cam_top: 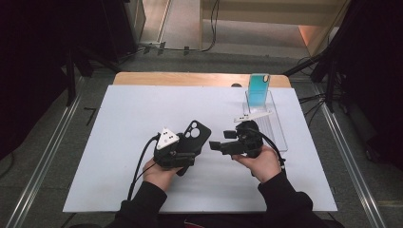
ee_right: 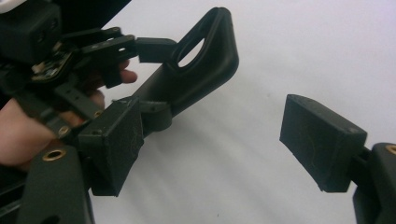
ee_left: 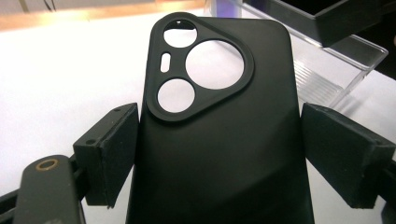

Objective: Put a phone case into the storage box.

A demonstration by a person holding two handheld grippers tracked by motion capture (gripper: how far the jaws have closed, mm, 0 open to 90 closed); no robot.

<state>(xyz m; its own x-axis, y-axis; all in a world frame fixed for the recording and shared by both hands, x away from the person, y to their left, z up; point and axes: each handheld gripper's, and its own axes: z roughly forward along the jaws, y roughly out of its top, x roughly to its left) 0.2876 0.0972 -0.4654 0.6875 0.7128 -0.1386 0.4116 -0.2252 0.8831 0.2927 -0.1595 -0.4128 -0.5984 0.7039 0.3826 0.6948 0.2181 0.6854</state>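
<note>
You hold the case point(ee_left: 219, 140) pinched in the left gripper point(ee_left: 219, 154); next, bring the spread, empty right gripper point(ee_right: 215, 154) onto it.

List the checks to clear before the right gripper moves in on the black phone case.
1. Left gripper clamped on the black phone case by its side edges: ok, both pads sit against the case in the left gripper view.
2. Case lifted off the white table: ok, the right gripper view shows it held up at a tilt.
3. Right gripper jaws open with nothing between them: ok.
4. Right gripper facing the case: ok, the case lies just ahead of its jaws.
5. Clear acrylic stand out of the path: ok, it is behind the right gripper.
6. Teal phone steady on that stand: cannot tell.
</note>
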